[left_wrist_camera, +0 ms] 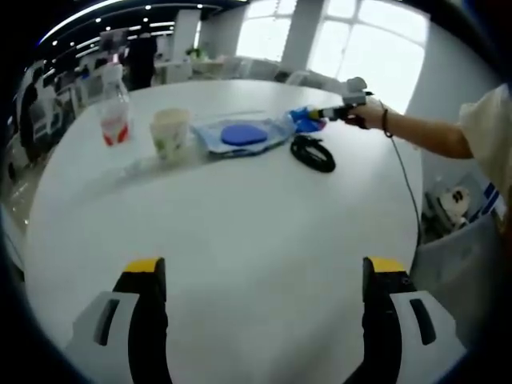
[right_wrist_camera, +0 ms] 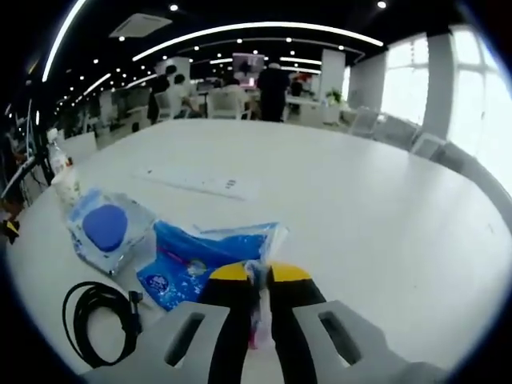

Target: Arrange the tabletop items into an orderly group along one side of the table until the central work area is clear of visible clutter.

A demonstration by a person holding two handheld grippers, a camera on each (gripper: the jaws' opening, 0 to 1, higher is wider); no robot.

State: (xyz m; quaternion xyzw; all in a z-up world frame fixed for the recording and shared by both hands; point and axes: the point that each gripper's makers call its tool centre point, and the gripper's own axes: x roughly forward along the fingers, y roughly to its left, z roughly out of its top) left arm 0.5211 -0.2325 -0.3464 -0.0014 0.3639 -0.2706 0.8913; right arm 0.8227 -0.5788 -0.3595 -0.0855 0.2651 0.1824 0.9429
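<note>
Right gripper was clamped on the blue packet's thin crinkly edge; it looked light and floppy, cable at eight o'clock; left gripper gaped wide, empty

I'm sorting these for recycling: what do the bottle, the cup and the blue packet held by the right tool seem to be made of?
Bottle: clear plastic, seemingly; see-through body with a red label.
Cup: probably paper; matte, off-white, with a faint print.
Blue packet: thin glossy plastic film, crinkled and partly transparent, pinched in the right tool.
</note>
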